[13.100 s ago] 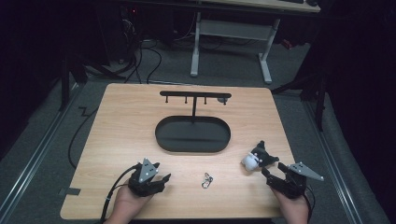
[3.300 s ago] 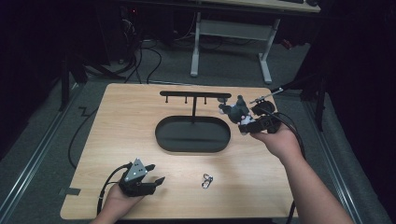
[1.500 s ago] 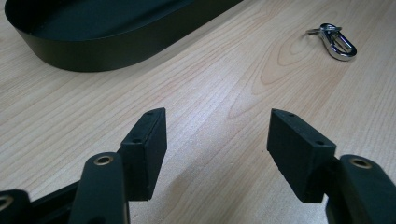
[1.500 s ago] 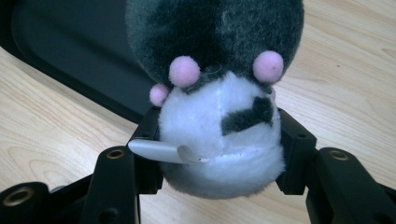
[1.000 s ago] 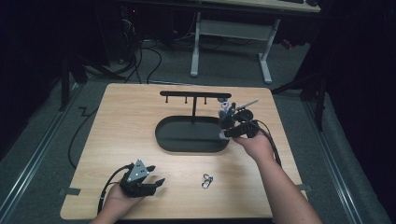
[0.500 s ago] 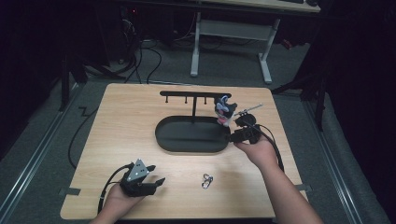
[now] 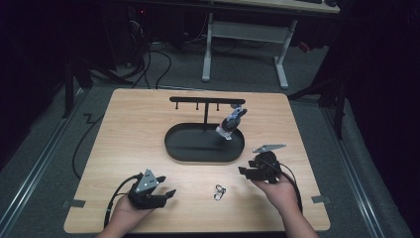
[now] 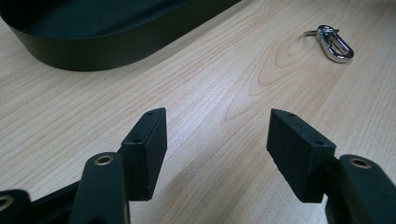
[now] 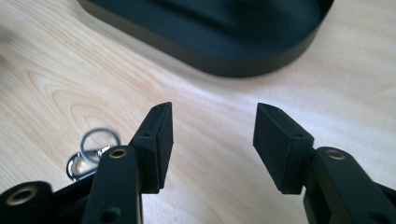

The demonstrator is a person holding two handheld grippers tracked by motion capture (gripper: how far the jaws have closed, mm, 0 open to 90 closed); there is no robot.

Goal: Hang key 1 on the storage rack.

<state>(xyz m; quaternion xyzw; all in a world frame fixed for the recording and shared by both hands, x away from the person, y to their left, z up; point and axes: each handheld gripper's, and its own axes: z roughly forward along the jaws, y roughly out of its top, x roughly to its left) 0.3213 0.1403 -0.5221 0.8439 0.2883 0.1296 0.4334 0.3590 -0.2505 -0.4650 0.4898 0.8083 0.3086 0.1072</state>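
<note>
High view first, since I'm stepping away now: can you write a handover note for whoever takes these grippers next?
Left gripper: open, empty, low over the table's near edge.
Right gripper: open, empty, near the black tray's front right.
Done: one keychain charm hangs from the hook stand, right end.
Left: the metal clasp lies on the table between the grippers, probably next to hang; other hooks look free.

The high view looks forward and down from above the person's side, taking in the whole counter (image 7: 148,124); both gripper views sit low and close, sharing the black tray (image 8: 107,51) and metal clip (image 9: 93,151).
</note>
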